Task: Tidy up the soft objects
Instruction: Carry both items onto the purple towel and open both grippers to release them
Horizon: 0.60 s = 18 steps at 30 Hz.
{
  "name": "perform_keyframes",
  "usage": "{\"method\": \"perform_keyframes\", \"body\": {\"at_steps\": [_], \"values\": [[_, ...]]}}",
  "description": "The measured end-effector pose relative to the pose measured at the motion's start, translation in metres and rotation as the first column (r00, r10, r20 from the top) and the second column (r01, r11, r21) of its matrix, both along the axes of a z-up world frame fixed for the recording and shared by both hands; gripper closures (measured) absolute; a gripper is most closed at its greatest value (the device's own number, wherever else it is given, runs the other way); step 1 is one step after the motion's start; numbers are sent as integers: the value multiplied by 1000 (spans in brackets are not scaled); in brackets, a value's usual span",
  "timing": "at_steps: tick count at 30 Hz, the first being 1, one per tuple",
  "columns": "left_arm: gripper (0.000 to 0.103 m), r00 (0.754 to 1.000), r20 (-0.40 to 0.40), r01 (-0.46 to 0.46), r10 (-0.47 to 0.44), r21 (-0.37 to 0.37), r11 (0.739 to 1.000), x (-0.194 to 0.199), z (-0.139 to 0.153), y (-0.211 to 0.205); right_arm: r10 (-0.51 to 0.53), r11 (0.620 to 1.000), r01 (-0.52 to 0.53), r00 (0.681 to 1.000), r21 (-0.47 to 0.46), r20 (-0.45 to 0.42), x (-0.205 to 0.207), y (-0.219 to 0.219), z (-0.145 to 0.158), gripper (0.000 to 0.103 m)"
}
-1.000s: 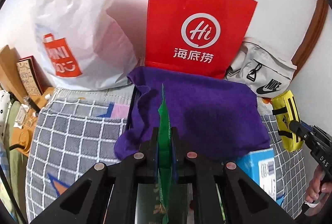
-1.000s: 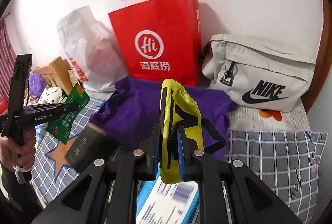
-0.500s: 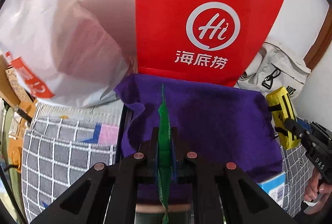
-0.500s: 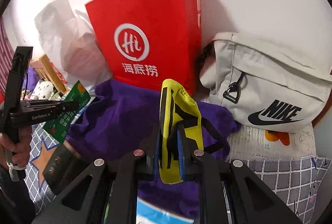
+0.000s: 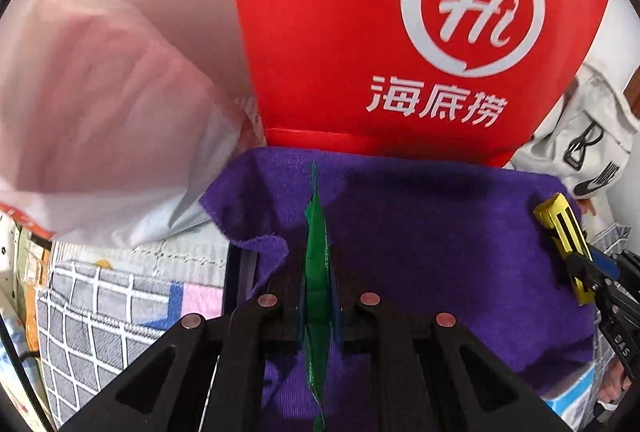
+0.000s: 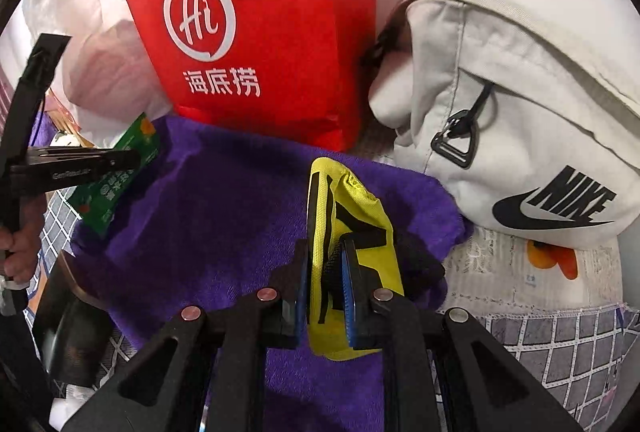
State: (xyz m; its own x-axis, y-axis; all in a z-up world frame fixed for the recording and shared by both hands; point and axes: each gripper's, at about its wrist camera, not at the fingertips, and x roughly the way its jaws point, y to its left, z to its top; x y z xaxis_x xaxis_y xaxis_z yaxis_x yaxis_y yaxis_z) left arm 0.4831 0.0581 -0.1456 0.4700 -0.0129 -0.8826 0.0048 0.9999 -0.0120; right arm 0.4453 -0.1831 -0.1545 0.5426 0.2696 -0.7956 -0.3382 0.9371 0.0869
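The job looks about half done, as a guess from how things lie: both soft things are picked up and are in the air over the purple towel [image 5: 440,252], but neither one has been put down yet. The towel is the biggest soft thing here, and it lies spread out flat on the checked bed cover [image 5: 100,312], right in front of the red paper bag [image 5: 360,32]. What is left, most likely, is to set the 2 small things down on the towel or in a bag, and maybe fold the towel too. The red bag has a white ring with "Hi" in it and 3 white Chinese signs under it. Next to it on one side is a white plastic bag [image 5: 100,92], and on the other side a pale cloth bag [image 6: 520,112] with a black tick and the word "NIKE". The right claw [image 6: 324,296] is squeezed tight on a yellow pouch [image 6: 348,252] with black straps, and holds it up over the right part of the towel. The left claw [image 5: 318,296] is squeezed tight on a thin green packet [image 5: 316,252], seen edge on, over the left part of the towel. In the right camera view the packet shows some white writing and small pictures, but they are too small to read. The side of the left claw has a small white word that starts with "Gen"
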Motion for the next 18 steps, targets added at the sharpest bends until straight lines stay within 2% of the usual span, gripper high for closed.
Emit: {"method": "perform_keyframes", "body": {"at_steps": [5, 7, 9, 11, 13, 14, 15, 17, 18], "values": [[92, 1000, -29, 11, -9, 44, 999, 6, -13, -7, 20, 1000, -21, 1000, -19, -17, 4, 8, -10, 86], [92, 999, -34, 21, -20, 45, 999, 8, -15, -8, 34, 999, -33, 998, 9, -47, 8, 7, -15, 86], [91, 999, -34, 14, -13, 25, 1000, 10, -15, -7, 40, 999, -39, 999, 11, -37, 8, 8, -15, 83], [83, 999, -49, 16, -16, 4, 1000, 12, -17, -3, 44, 999, -44, 998, 13, -34, 10, 10, -15, 81], [64, 998, -63, 29, -31, -33, 999, 12, -18, -3, 56, 998, -54, 997, 33, -44, 9, 10, -15, 75], [60, 997, -60, 42, -45, -54, 998, 11, -18, -4, 51, 998, -49, 997, 39, -49, 9, 10, -16, 68], [52, 997, -58, 52, -57, -69, 996, 11, -17, -6, 57, 998, -55, 997, 36, -57, 9, 10, -16, 55], [50, 998, -45, 42, -45, -63, 997, 7, -13, -10, 59, 997, -57, 997, 42, -47, 9, 14, -15, 47], [49, 998, -40, 40, -43, -55, 998, 5, -10, -11, 56, 997, -54, 998, 52, -41, 7, 13, -13, 46]]}}
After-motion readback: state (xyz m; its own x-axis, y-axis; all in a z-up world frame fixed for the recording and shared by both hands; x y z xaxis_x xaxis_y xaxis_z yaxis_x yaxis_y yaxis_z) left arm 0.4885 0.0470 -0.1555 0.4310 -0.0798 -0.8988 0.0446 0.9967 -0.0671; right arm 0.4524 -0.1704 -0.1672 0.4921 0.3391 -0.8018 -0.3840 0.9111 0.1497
